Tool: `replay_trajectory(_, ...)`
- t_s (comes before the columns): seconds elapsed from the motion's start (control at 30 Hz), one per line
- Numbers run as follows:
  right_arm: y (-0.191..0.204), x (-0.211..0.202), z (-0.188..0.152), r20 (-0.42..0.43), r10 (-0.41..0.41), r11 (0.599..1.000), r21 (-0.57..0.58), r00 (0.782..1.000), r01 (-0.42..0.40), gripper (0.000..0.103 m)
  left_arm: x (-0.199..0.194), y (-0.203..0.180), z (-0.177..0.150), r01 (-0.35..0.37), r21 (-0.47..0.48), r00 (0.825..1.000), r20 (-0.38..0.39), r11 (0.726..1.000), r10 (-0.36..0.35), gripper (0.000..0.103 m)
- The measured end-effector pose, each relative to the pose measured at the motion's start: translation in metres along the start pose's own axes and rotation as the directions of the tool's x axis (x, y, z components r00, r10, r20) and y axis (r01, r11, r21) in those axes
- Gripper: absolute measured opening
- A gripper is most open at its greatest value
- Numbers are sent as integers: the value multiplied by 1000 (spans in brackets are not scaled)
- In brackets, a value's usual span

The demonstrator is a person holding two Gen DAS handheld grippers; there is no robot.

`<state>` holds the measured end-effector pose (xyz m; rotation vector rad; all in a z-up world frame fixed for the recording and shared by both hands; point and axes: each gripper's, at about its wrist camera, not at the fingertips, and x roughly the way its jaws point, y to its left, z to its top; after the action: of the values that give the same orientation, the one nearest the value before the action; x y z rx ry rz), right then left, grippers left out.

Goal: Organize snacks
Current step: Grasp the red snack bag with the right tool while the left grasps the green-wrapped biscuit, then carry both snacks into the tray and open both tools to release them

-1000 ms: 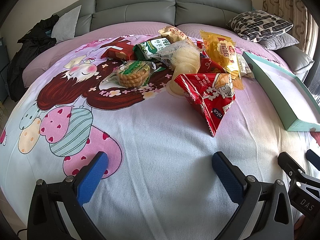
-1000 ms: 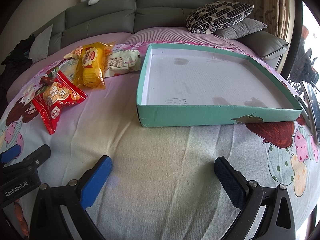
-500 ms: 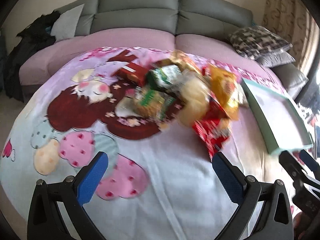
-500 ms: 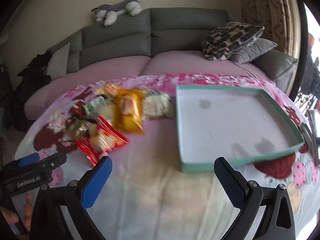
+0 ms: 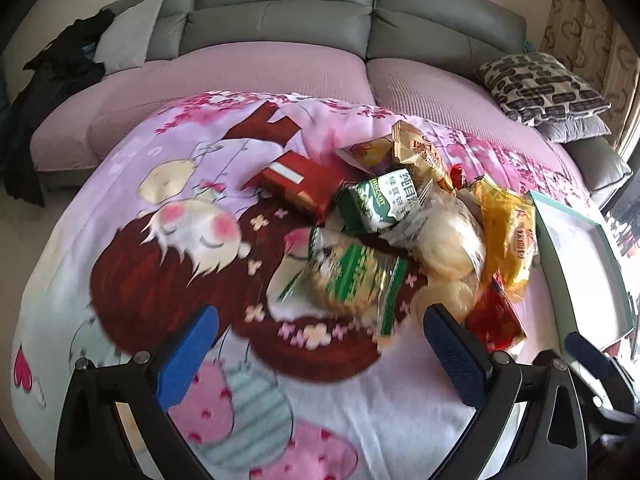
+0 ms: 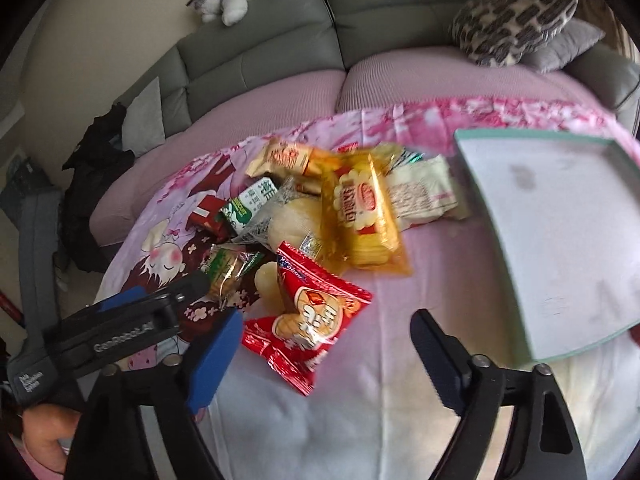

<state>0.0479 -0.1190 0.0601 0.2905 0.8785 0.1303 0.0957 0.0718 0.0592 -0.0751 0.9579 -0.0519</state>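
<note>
A big gray sofa [image 5: 280, 12] stands at the back. In front lies a blanket [image 5: 140, 216] with a cartoon girl on it. A flat green box [image 6: 560, 216] with a white inside lies on the blanket, to the right of the snacks [image 6: 320, 216]. The snacks sit in a heap in the middle of the blanket. A red bag [image 6: 312, 312] lies nearest, a yellow pack [image 6: 360, 212] behind it. A round cookie pack [image 5: 344, 276] looks blurry, maybe see-through.

The left hand-held gripper [image 5: 320, 344] is spread wide, with nothing between its blue pads. The right hand-held gripper [image 6: 320, 348] has just been closing a little but is wide apart too, and the red bag lies past its tips, not pinched.
</note>
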Motion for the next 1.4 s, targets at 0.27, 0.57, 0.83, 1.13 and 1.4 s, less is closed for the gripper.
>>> replay_trajectory(0.27, -4, 24, 2, -53, 48, 998, 47, 997, -45, 70, 36, -6, 11, 29, 21, 997, -69, 999, -28, 91)
replay_trajectory(0.57, -4, 28, 3, -80, 95, 994, 69, 992, -90, 46, 49, -7, 10, 63, 12, 994, -90, 998, -61, 76)
replay_trajectory(0.83, -6, 20, 1, -73, 106, 992, 81, 992, -100, 41, 42, -5, 10, 71, -15, 995, -72, 997, -72, 59)
replay_trajectory(1.13, -13, -4, -6, -49, 109, 989, 104, 993, -104, 39, 29, -6, 1, 58, -30, 995, -74, 998, -61, 54)
replay_trajectory(1.4, -22, -30, -8, -9, 121, 986, 112, 993, -120, 39, 3, -8, -10, 64, -63, 995, -67, 996, -68, 54)
